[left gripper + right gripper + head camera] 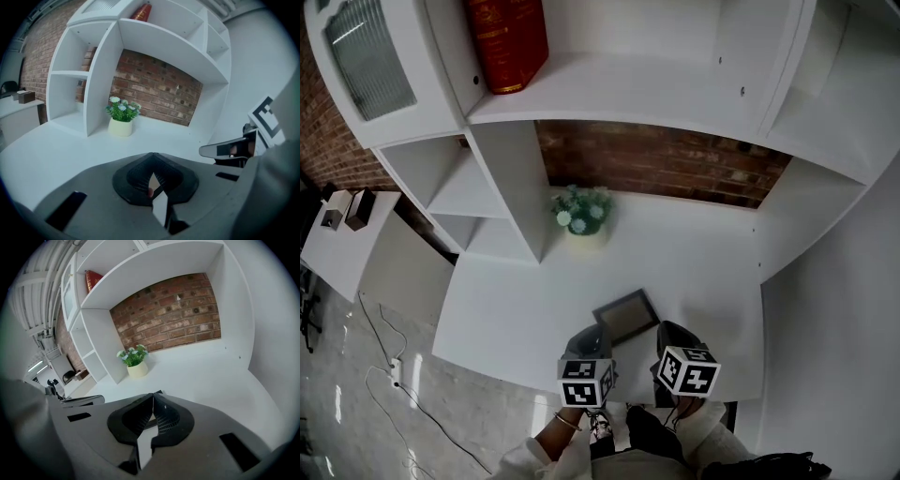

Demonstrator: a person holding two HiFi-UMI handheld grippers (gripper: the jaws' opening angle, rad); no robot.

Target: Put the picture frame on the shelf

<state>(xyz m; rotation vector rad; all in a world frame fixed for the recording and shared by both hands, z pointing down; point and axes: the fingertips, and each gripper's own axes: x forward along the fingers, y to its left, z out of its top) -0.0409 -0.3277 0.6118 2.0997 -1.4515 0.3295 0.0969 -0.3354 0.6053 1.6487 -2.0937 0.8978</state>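
1. Head view: picture frame (626, 315) flat on surface (703, 262), 6 o'clock of plant (581, 214). Shelf (619, 89) w/o it.
2. Left gripper view: left hand-held gripper (153, 163) closed, empty.
3. Right gripper view: right hand-held gripper (152, 398) jaws together, nothing gripped. Grasp, lift, place all TBD.

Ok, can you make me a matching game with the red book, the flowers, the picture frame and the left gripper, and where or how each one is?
Things:
1. red book
2. flower pot
3. picture frame
4. left gripper

Places or states:
A. lying flat near the front edge of the desk
B. jaws together
C. standing on the upper shelf
D. on the desk, beside the shelf's upright panel

Pairs: 1-C, 2-D, 3-A, 4-B.
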